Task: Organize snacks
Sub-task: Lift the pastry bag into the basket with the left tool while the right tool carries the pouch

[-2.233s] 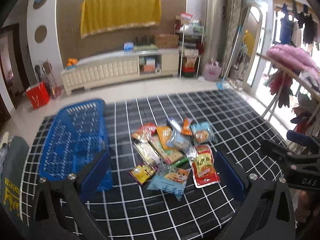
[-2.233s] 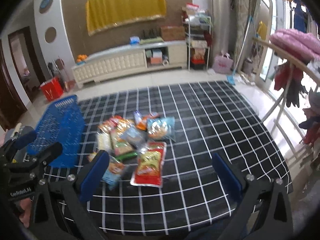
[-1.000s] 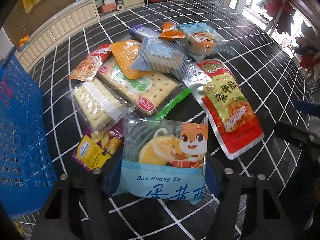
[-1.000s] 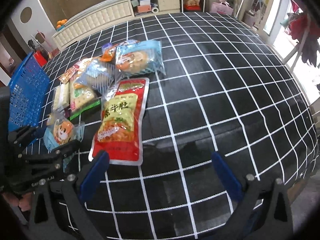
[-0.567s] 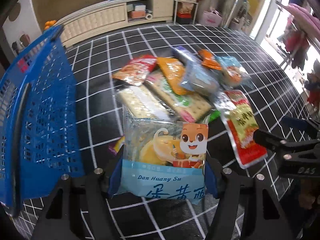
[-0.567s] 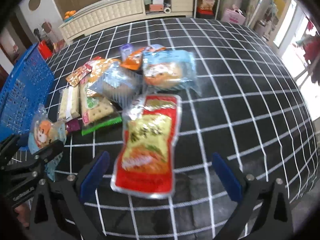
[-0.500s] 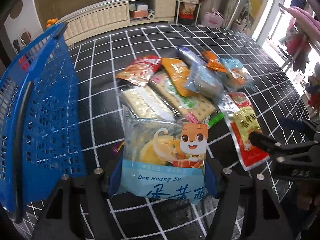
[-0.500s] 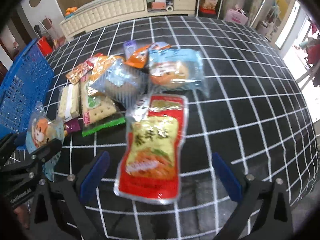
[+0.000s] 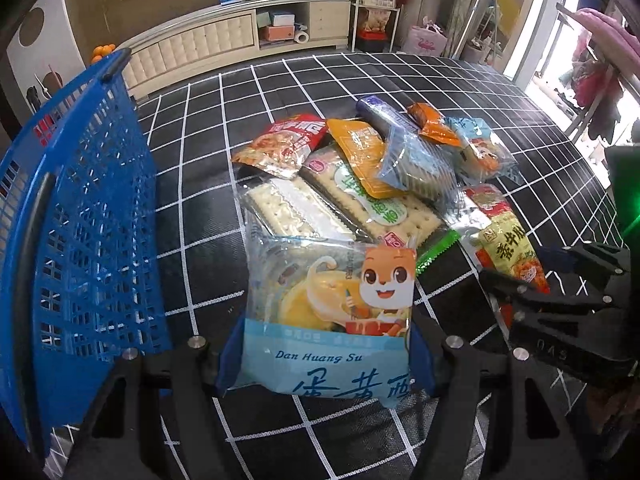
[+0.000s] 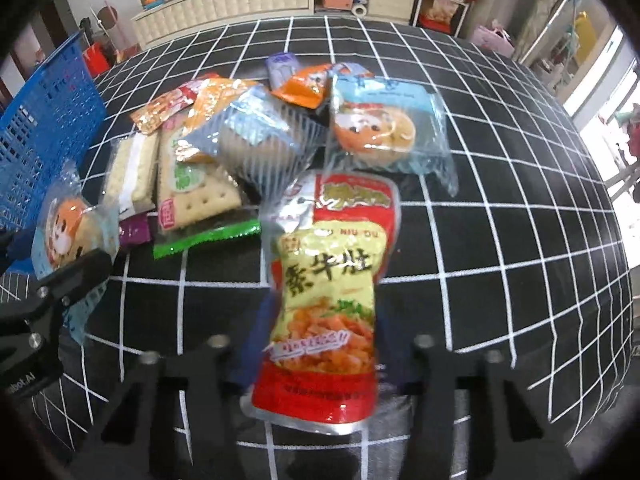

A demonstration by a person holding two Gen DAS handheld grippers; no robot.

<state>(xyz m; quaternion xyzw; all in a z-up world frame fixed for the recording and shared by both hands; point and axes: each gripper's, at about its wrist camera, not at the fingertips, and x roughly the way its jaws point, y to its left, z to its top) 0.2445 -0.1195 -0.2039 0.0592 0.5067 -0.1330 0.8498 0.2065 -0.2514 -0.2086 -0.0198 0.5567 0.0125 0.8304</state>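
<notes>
My left gripper (image 9: 324, 360) is shut on a light-blue Dan Huang Su pastry packet (image 9: 332, 316) and holds it above the table, beside the blue basket (image 9: 76, 216) on its left. My right gripper (image 10: 316, 352) is shut on a red and yellow snack pouch (image 10: 328, 280), whose lower end is between the jaws. The pouch (image 9: 508, 248) and right gripper (image 9: 560, 296) also show in the left wrist view. The left gripper with its packet (image 10: 68, 232) shows at the left of the right wrist view. A pile of snack packets (image 9: 360, 176) lies on the table.
The table has a black cloth with white grid lines (image 9: 400, 80). The pile includes cracker packs (image 10: 188, 184), a blue bun packet (image 10: 384, 128) and an orange sachet (image 10: 300, 88). A white cabinet (image 9: 224, 40) stands beyond the table. A clothes rack (image 9: 600, 40) is at the right.
My right gripper has closed on the red and yellow pouch, which was lying between open jaws. My left gripper still holds the pastry packet, lifted slightly higher near the basket.
</notes>
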